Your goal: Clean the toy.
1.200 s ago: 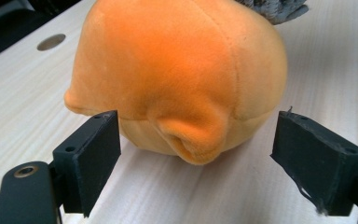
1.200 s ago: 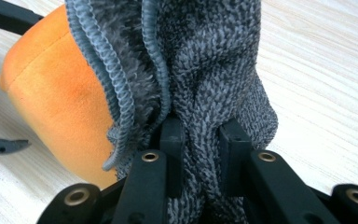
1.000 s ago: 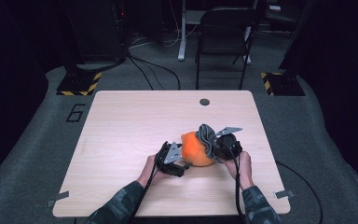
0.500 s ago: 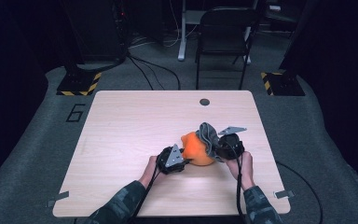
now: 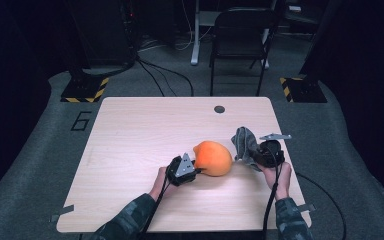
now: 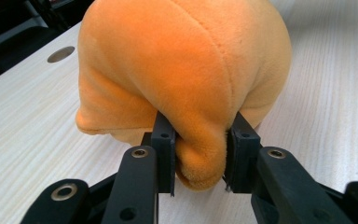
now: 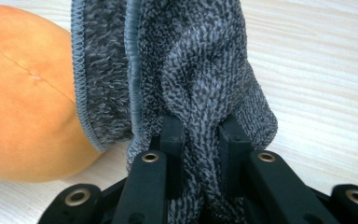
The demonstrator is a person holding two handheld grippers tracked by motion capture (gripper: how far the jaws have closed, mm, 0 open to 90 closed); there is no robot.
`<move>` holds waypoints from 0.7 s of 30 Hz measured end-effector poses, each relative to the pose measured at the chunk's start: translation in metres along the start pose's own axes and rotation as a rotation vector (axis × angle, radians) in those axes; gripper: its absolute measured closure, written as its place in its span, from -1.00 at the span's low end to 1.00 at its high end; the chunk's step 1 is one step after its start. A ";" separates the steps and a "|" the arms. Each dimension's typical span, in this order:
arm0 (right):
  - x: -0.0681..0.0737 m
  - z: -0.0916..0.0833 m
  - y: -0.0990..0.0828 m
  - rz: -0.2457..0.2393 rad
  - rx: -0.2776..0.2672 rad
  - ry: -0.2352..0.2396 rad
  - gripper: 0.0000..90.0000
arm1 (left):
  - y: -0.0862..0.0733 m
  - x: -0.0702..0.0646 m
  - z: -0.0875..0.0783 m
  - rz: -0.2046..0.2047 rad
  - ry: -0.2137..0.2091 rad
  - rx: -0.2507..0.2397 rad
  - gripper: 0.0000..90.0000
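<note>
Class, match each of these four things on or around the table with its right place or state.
1 orange plush toy
2 grey cloth
3 round hole
4 black chair

a on the floor beyond the table
b pinched by the left gripper
c bunched in the right gripper
d near the table's far edge

Pairs: 1-b, 2-c, 3-d, 4-a

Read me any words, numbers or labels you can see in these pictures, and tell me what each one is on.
"6": a large pale numeral on the grey floor mat, left of the table's far corner.
No other writing can be read: the orange plush toy and the grey cloth show no label or tag with text.
</note>
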State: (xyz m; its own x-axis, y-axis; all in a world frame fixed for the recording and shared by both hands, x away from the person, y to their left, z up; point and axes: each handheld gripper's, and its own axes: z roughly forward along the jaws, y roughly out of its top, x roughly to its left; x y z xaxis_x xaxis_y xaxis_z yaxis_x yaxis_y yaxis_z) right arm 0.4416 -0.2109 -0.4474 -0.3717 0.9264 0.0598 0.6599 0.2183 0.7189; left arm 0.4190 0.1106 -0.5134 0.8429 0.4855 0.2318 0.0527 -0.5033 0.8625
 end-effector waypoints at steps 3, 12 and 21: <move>-0.001 -0.001 0.000 0.013 0.002 -0.007 0.68 | 0.001 0.000 -0.001 -0.015 0.008 -0.012 0.59; -0.003 -0.001 0.000 -0.004 -0.006 -0.006 0.67 | 0.011 0.002 -0.009 -0.072 0.021 -0.048 0.68; -0.008 -0.010 0.003 0.014 -0.035 -0.007 0.68 | 0.034 0.014 -0.034 -0.283 -0.028 -0.085 0.68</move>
State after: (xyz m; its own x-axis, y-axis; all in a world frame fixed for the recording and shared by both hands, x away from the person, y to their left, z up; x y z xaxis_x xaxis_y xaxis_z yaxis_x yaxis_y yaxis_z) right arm 0.4401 -0.2206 -0.4392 -0.3575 0.9316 0.0653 0.6417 0.1942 0.7420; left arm 0.4146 0.1242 -0.4653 0.8156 0.5775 -0.0346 0.2435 -0.2883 0.9261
